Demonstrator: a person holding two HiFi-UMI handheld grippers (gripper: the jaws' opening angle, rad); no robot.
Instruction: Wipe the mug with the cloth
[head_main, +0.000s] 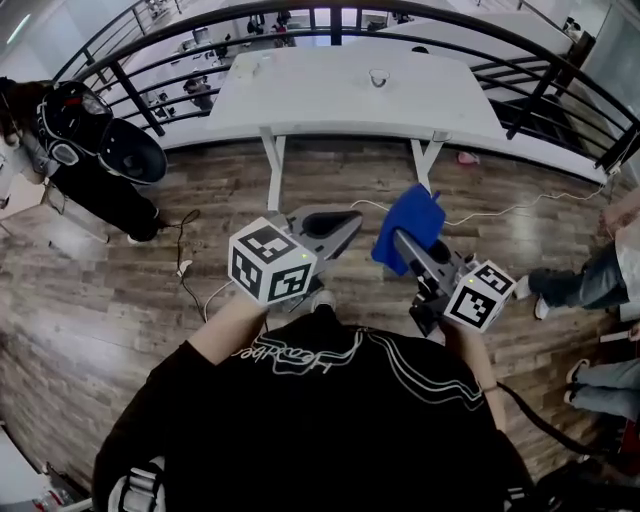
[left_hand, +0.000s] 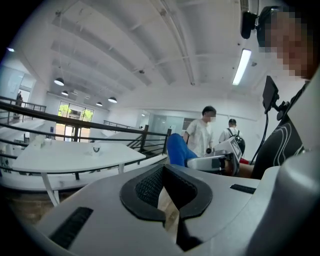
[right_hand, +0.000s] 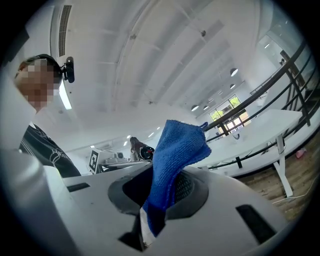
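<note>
A small mug (head_main: 378, 77) stands on the white table (head_main: 300, 100) far ahead of me, and it shows tiny in the left gripper view (left_hand: 96, 148) and the right gripper view (right_hand: 236, 136). Both grippers are held up at chest height over the floor, well short of the table. My right gripper (head_main: 402, 240) is shut on a blue cloth (head_main: 412, 222). The cloth (right_hand: 175, 155) sticks up from between its pads (right_hand: 185, 187). My left gripper (head_main: 348, 224) is shut, its jaws together with nothing between them (left_hand: 167, 192).
A black railing (head_main: 560, 75) curves behind the table. A person in black (head_main: 95, 150) stands at the left, and other people's legs (head_main: 585, 285) are at the right. Cables (head_main: 500, 212) lie on the wooden floor. Two people (left_hand: 202, 132) stand beyond the right gripper.
</note>
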